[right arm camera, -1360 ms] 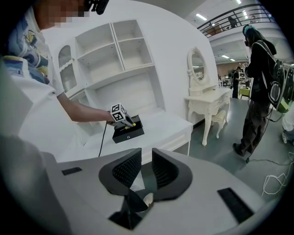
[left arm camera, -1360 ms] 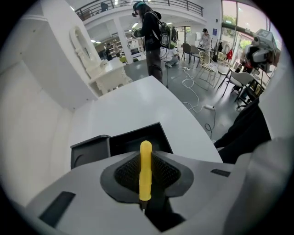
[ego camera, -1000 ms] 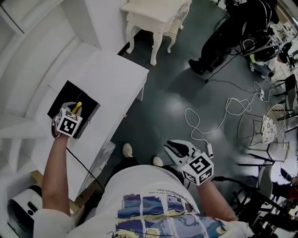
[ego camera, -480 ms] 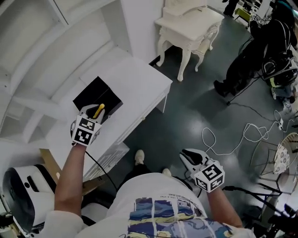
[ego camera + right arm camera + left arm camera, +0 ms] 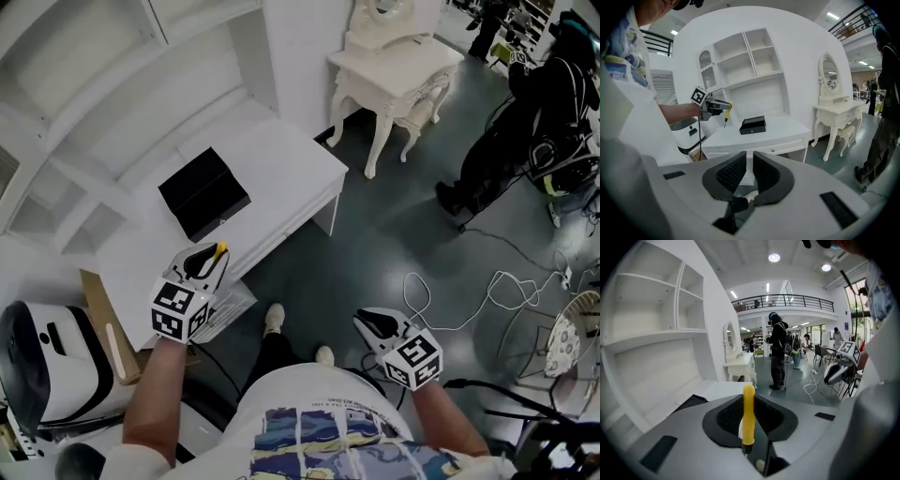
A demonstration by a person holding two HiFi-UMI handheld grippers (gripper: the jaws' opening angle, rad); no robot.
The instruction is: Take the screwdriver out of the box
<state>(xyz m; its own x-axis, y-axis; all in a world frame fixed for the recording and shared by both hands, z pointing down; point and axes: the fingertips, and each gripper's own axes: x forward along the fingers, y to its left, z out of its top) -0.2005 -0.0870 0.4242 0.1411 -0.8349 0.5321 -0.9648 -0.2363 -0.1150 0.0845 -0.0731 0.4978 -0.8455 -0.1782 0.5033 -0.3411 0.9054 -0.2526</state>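
The black box (image 5: 204,194) lies on the white desk (image 5: 281,164), and the right gripper view shows the box (image 5: 753,125) there too. My left gripper (image 5: 203,264) hangs over the desk's front edge, away from the box, shut on the screwdriver (image 5: 219,251). In the left gripper view the yellow handle (image 5: 748,414) stands upright between the pads. From the right gripper view the screwdriver (image 5: 727,110) points tip down. My right gripper (image 5: 373,324) hovers over the floor near my body. Its jaws (image 5: 750,161) are closing with a narrow gap and nothing between them.
A white dressing table (image 5: 398,67) stands right of the desk, white shelves (image 5: 103,84) behind it. A round white appliance (image 5: 47,361) and cardboard (image 5: 105,328) sit at the left. Cables (image 5: 459,291) trail on the floor. A person in black (image 5: 778,352) stands further off.
My left gripper has lifted the screwdriver off the box and drawn it back past the desk's front edge. The right gripper has shifted only a little.
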